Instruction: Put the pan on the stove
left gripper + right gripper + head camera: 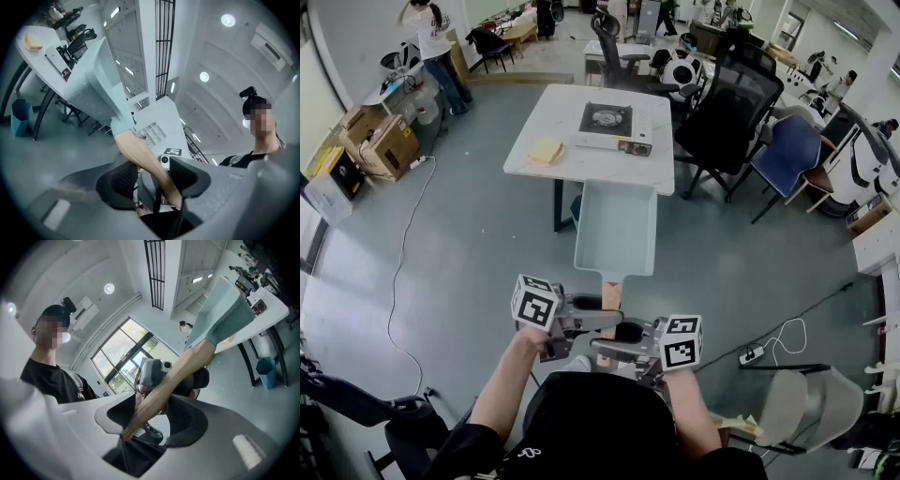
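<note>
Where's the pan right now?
Head view, centre: pan in the air by the table's near edge, stove beyond; left gripper and right gripper grip its handle.

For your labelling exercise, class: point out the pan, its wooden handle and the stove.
pan [617, 225], head view, middle of its base.
wooden handle [179, 377], right gripper view, mid-shaft.
stove [606, 118], head view, its burner.
</note>
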{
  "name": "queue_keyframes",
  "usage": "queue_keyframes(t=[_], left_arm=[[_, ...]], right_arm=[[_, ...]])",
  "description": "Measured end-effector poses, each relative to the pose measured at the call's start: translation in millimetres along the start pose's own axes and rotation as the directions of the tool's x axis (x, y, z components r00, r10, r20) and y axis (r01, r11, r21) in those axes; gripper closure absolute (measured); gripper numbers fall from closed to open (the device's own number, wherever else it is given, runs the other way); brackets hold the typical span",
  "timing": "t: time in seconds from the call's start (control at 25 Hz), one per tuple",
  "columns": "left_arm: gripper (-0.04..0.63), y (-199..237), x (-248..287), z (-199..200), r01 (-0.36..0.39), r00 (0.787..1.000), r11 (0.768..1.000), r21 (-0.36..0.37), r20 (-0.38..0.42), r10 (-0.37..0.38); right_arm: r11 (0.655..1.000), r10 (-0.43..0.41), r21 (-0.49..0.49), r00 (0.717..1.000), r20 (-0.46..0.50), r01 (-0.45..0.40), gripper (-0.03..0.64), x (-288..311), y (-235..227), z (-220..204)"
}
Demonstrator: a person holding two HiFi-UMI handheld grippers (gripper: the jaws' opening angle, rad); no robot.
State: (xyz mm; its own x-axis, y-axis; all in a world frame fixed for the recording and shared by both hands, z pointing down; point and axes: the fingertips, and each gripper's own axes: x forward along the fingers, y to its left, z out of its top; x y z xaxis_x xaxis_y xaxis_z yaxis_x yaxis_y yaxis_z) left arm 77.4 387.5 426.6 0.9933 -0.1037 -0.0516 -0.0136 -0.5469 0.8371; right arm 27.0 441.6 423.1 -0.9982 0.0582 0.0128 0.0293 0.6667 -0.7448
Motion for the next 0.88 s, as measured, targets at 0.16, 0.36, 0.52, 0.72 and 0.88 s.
queue_keyframes(t=[0.16, 0.36, 0.52, 0.72, 0.88], left_arm=[[0.374, 2, -11, -1, -0.001, 1.0, 1.0, 0.006, -0.006, 0.001], [0.374, 8, -24, -3, -0.014, 1.0, 1.0, 0.021, -0.027, 0.014], [0.374, 9, -35, 0, -0.013, 1.0, 1.0, 0.015, -0.026, 0.014], [0.371, 11, -45, 2, -0.007, 1.0, 1.0, 0.013, -0.028, 0.007], [0.371, 18, -45, 4, -0.004, 1.0, 1.0, -0.006, -0.03, 0.004]], right_arm=[[1.0, 0.001, -0.004, 1.0, 0.005, -0.001, 0.409, 11, -3, -2], [1.0, 0.005, -0.003, 1.0, 0.002, -0.005, 0.408, 23, -4, -3], [1.0, 0.015, 0.007, 1.0, 0.024, -0.015, 0.408, 34, -5, 1], [1.0, 0.007, 0.009, 0.999, 0.034, -0.008, 0.407, 46, -9, 2], [1.0, -0.005, 0.025, 0.999, 0.031, 0.005, 0.407, 46, -16, 3]])
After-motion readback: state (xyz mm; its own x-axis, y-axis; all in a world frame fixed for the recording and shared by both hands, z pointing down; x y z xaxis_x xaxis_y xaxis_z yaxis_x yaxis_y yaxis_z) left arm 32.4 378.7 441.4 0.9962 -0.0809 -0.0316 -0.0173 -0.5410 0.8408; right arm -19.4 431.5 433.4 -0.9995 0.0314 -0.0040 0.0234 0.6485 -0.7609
